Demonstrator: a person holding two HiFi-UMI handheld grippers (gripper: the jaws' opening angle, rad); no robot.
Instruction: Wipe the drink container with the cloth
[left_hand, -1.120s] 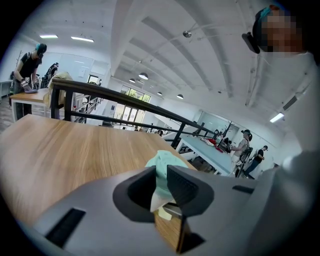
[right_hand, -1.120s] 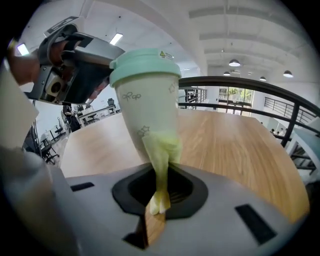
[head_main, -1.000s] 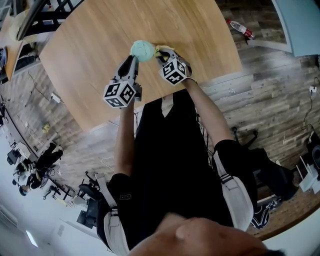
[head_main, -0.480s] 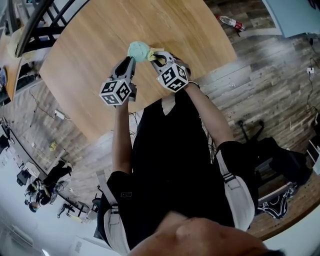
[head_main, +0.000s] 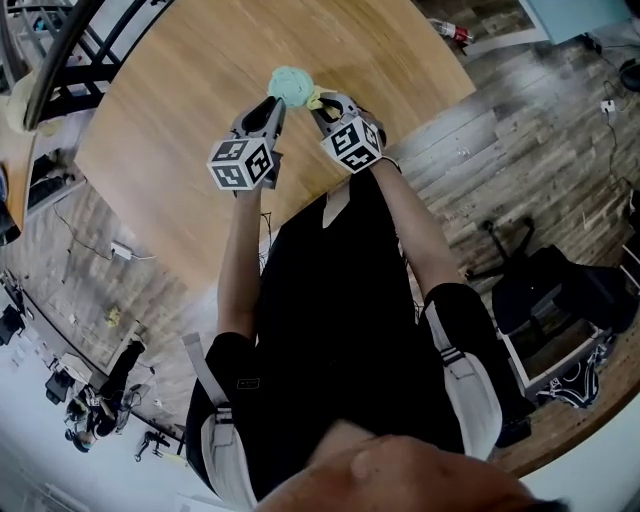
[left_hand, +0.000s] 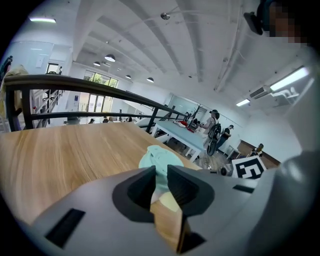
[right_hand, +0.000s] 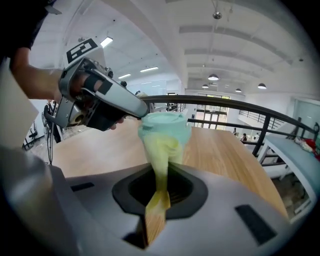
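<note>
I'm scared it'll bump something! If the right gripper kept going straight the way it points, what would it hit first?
Most likely the green cup. The right gripper is shut on the yellow cloth, whose far end lies against that cup straight ahead.

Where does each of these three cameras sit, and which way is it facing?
Head view: on the head, facing steeply down at the table; torso, arms, both grippers show.
Left gripper view: on the left gripper, along its jaws at the cup.
Right gripper view: on the right gripper, along its jaws, clamping the cloth.
All share the cup.
</note>
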